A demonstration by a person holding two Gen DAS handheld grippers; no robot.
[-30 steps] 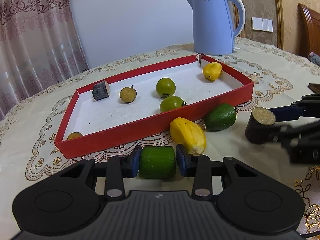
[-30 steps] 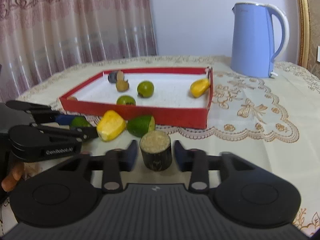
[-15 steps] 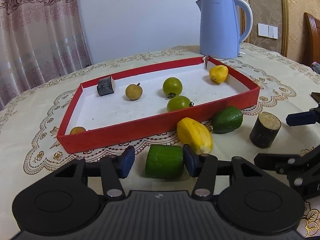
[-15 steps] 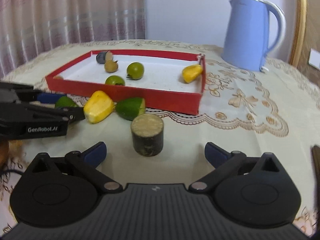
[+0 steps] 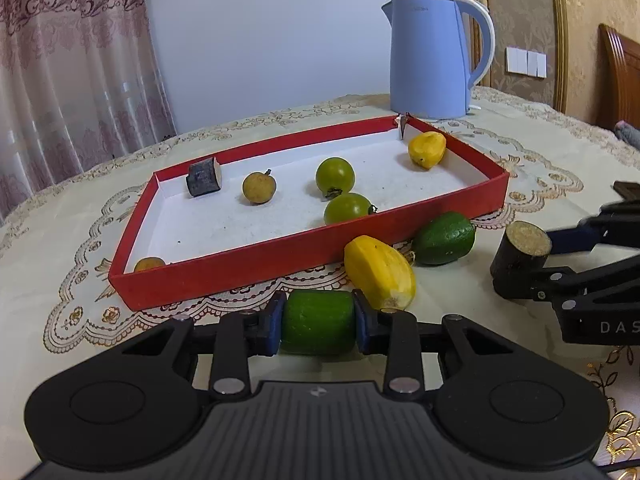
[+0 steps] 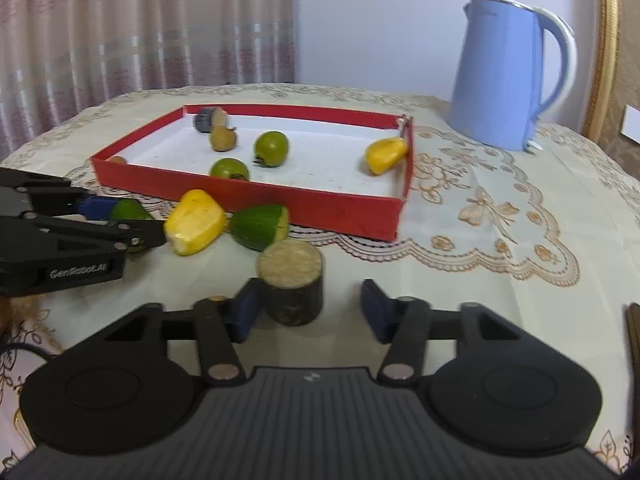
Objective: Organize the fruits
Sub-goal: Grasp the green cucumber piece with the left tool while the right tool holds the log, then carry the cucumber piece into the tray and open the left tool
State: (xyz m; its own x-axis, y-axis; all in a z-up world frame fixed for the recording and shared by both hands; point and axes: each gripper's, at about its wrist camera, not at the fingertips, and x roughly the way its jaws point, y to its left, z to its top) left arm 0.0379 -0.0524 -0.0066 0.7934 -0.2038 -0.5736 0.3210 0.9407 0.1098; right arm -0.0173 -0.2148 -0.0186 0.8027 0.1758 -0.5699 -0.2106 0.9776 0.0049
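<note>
Two grippers work side by side in front of the shallow red cardboard tray with white floor [image 5: 308, 254]. On the left, the left gripper [image 5: 318, 322] had its jaws a little apart half a second ago; now they are closing and the blue pads press both flat ends of the short green cucumber piece [image 5: 318, 320], which lies on the cream embroidered tablecloth [image 5: 540, 160] just before the tray wall. Just beside it to the right lies the yellow peeled fruit piece [image 5: 378, 272], then the cut green fruit [image 5: 444, 238] against the tray.

Further right, the right gripper [image 6: 308, 312] was wide open half a second ago; its jaws are closing around the dark log-shaped piece with pale cut top [image 6: 292, 286]. The left pad touches it, the right pad is apart from it.

Inside the tray are a small dark stub [image 5: 204, 178], a tan round fruit [image 5: 259, 188], two green tomatoes [image 5: 335, 176] and a yellow fruit [image 5: 427, 149]. Behind the far corner stands the light blue electric kettle [image 5: 430, 56].
</note>
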